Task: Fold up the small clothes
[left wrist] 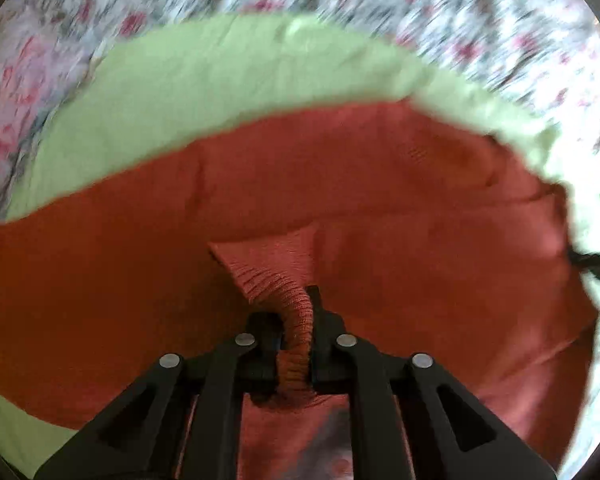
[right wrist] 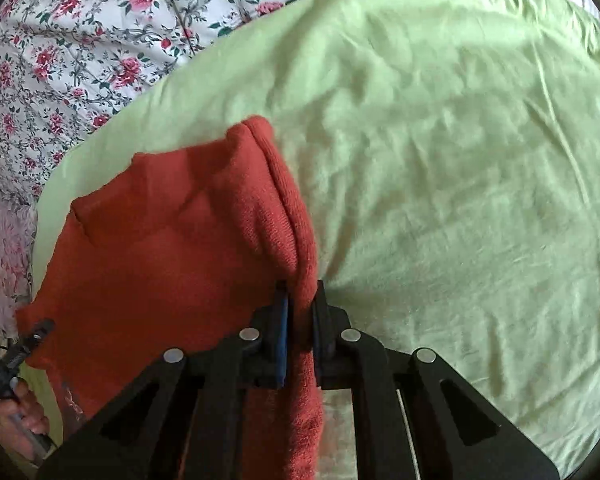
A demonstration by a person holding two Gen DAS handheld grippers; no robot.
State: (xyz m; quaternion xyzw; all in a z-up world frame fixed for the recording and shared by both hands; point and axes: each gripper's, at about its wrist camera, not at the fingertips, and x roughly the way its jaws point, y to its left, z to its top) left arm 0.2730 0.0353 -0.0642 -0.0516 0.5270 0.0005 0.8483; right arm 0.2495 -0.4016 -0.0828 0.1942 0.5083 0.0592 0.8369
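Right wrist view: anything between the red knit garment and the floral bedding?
Only the light green sheet, a bare wrinkled band. The red knit garment lies on it, clamped by right gripper.

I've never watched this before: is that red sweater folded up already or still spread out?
Mostly spread out. The red sweater drapes wide over the green sheet, its edges pinched by the left gripper and right gripper; one side curls over.

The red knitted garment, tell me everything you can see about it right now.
The red knitted garment is a rust-red knit with ribbed edging, soft and creased. It lies partly spread over the light green sheet, which covers a floral bedspread. The left gripper is shut on a bunched ribbed edge, and the right gripper is shut on another edge, so the fabric stretches between them. What kind of garment it is cannot be told.
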